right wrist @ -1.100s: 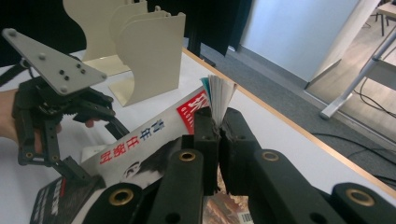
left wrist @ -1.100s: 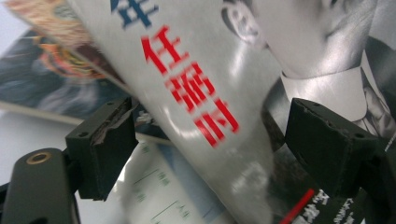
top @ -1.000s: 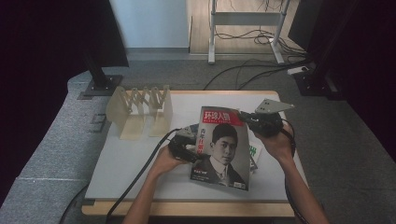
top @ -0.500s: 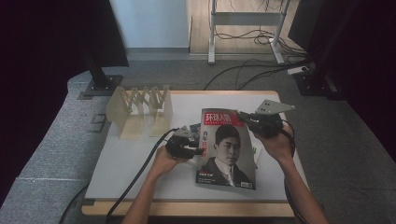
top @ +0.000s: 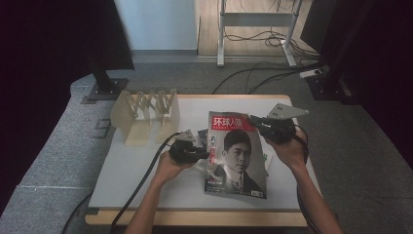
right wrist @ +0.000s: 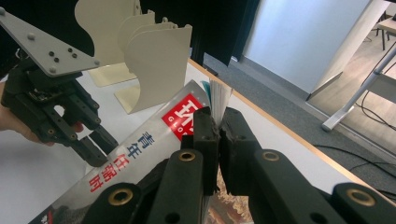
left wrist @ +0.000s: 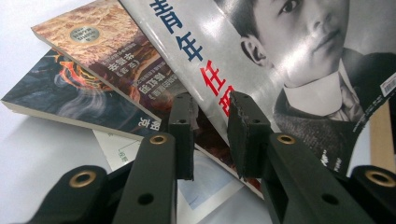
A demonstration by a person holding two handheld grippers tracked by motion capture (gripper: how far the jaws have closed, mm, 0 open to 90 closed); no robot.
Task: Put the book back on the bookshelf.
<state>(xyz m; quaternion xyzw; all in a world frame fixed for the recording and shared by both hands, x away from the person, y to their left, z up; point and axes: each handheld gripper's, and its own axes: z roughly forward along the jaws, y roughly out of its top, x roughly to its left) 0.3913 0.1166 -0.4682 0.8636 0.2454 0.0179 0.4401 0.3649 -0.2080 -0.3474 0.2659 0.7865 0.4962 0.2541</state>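
— So where's the magazine (top: 237, 153) right now?

— Tilted above the counter (top: 131, 170), one edge raised over two books (left wrist: 98, 70) (they lie flat beneath it). The right tool (top: 253, 120) is clamped tight on its top edge, near the red title.

— And the left tool (top: 207, 156)?

— Its jaws have just been closing at the magazine's left edge. That edge sits between them, yet a gap shows, so nothing is pinched.

— Anything else?

— A cream rack (top: 146, 114) stands at the counter's far left.
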